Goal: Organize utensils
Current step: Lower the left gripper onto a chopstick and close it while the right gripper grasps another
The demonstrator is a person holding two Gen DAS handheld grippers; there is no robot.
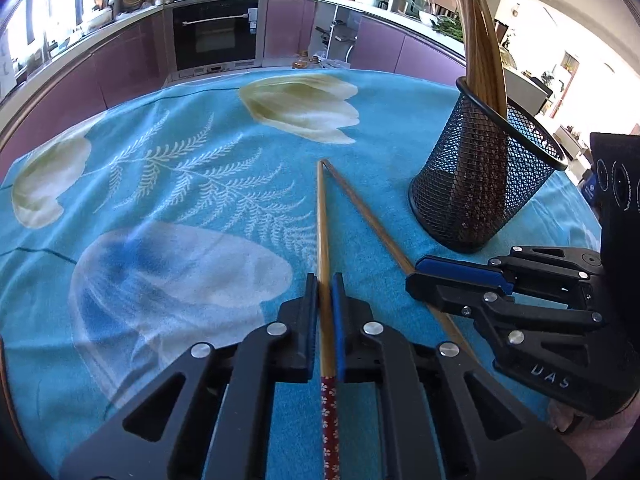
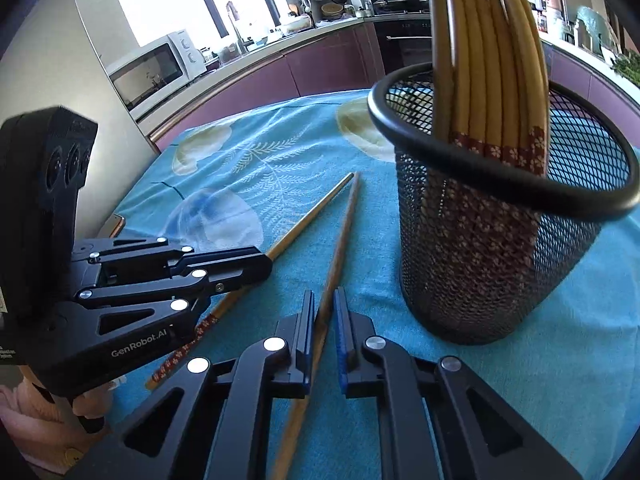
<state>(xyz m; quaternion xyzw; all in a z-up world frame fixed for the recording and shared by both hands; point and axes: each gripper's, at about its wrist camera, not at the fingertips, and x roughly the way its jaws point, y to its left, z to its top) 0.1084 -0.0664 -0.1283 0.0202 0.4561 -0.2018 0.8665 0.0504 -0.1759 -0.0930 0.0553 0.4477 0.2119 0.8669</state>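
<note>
Flat on the blue floral cloth (image 1: 180,184) of the worktop lay two chopsticks, tips nearly touching. One chopstick (image 1: 323,248) sat clamped in the left tool (image 1: 325,280); the second chopstick (image 2: 334,264) ran between the right tool's (image 2: 322,300) narrowly parted jaws, contact uncertain. Just beside stood a black mesh holder (image 2: 492,264). Only the right wrist view showed the red flowered handles of the bundled chopsticks (image 2: 492,60) inside and a microwave (image 2: 160,68) behind.
</note>
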